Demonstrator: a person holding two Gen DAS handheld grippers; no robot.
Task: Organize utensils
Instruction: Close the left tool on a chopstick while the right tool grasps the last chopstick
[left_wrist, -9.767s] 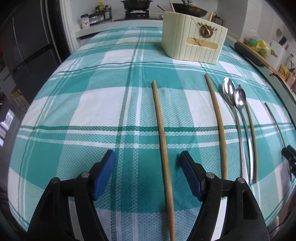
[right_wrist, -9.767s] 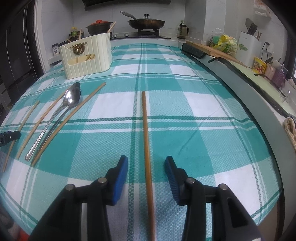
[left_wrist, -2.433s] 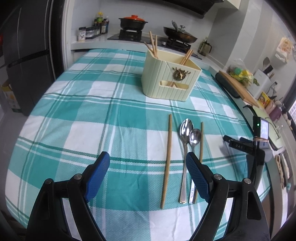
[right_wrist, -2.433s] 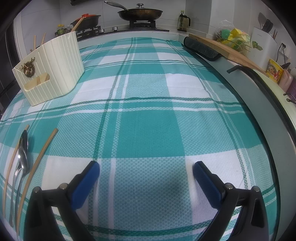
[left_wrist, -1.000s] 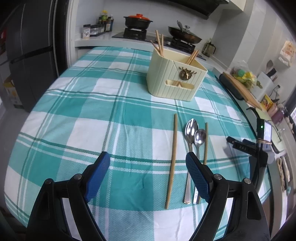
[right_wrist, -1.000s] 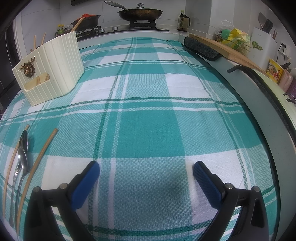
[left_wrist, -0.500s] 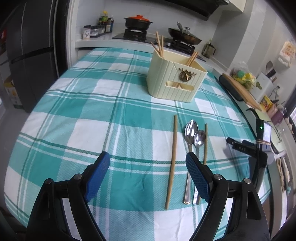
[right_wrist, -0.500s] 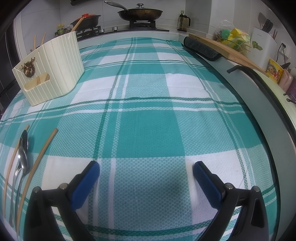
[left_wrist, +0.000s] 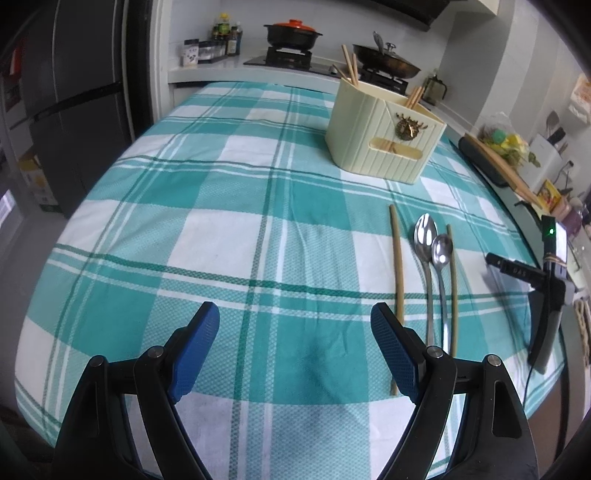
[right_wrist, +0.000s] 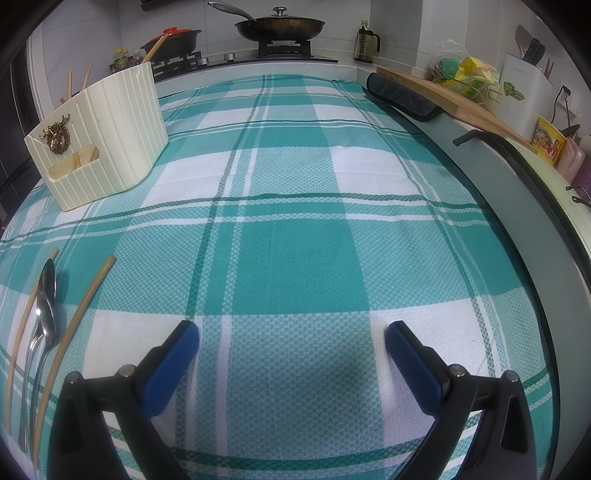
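Grippers: your left gripper (left_wrist: 295, 325) and right gripper (right_wrist: 291, 341) both gape wide, empty.
Utensils: 2 chopsticks (left_wrist: 397, 258) and 2 spoons (left_wrist: 424, 254), right of centre in left view; holder (left_wrist: 384, 133) upper right.
Handling: light, stiff, thin, likely slippery; pinch mid-shaft.

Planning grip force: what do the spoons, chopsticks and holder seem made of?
Spoons: polished metal, probably steel, given the mirror-like bowls. Chopsticks: matte tan, likely bamboo or wood. Holder: cream, ribbed, smooth, probably plastic, with a brass-coloured emblem.
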